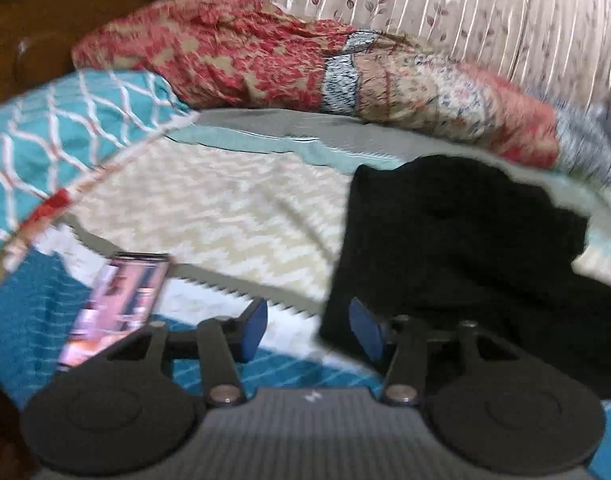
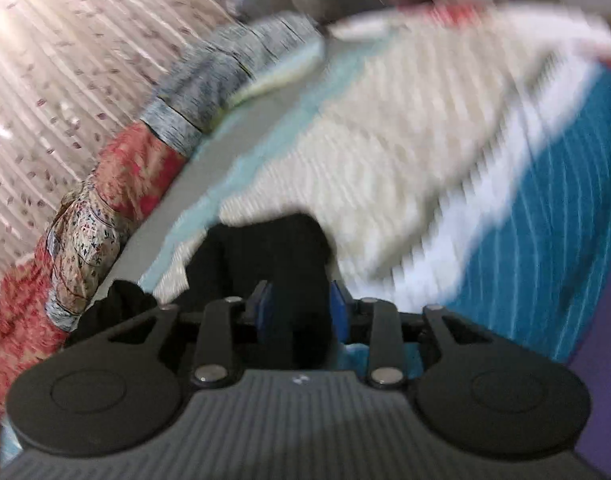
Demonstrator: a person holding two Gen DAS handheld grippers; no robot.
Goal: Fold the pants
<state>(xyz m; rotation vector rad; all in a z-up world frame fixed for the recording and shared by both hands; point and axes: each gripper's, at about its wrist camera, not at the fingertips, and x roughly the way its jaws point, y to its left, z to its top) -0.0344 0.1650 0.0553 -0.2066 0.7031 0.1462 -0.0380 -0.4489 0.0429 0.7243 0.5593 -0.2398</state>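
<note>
The left gripper [image 1: 307,330] is hovering low over a bed, its blue-padded fingers [image 1: 254,326] standing apart with nothing between them and the left edge of the black fabric pants [image 1: 457,256] lying just beside its right pad. The right gripper [image 2: 301,312] is standing partly open astride a fold of the same black pants [image 2: 265,264]; whether its pads are pressing the cloth cannot be told through the blur. The pants are lying bunched on the teal, white and cream zigzag bedspread [image 1: 209,216]. Left of the pants, a lit rectangular phone [image 1: 117,304] is resting on the bedspread's teal band. Farther left of the pants, a teal pillow with white lattice lines [image 1: 65,128] is lying. Beyond the pants, a red and beige patterned bolster [image 1: 289,68] is running along a cream leaf-printed curtain [image 1: 445,4].
</note>
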